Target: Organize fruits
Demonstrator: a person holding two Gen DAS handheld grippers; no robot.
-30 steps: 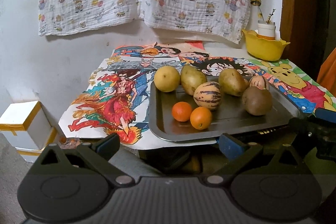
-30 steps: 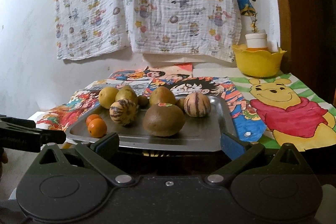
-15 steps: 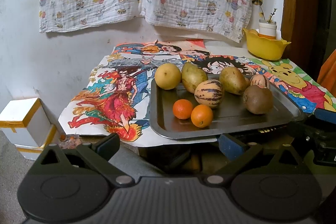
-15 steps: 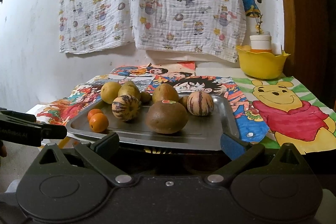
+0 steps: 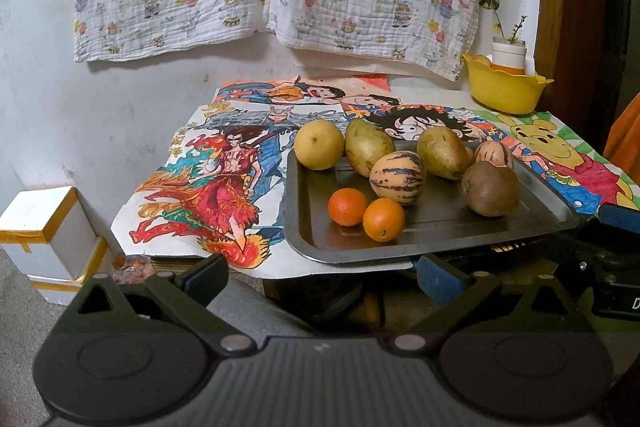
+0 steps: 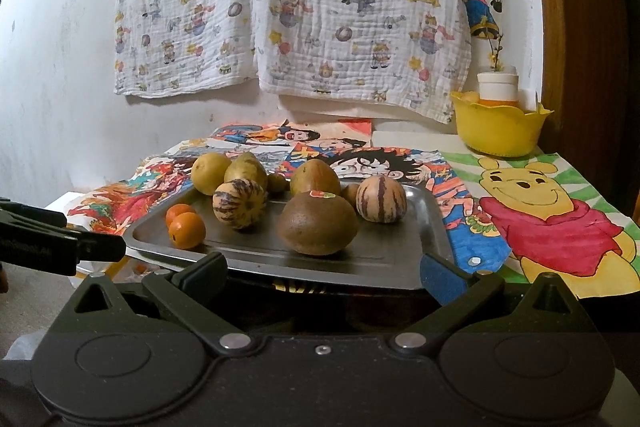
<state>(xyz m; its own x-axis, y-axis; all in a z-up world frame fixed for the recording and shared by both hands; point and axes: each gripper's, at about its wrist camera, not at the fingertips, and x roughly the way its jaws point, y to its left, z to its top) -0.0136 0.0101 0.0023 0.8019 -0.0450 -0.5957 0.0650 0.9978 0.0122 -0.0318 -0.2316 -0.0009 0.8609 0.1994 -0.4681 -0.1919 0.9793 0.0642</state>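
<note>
Posters cover the table; fruits sit unmoved on the tray, while both spread, empty grippers are raised slightly.

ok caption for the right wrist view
Open right gripper faces a metal tray of mixed fruit on a cartoon-covered table.

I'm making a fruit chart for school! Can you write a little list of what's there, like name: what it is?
tray: grey metal tray on a table covered with cartoon drawings
oranges: two small oranges at the tray's near left, side by side
striped fruit: two
brown fruit: one, nearest the right gripper
yellow bowl: at the back right
left gripper: open, empty
right gripper: open, empty
</note>
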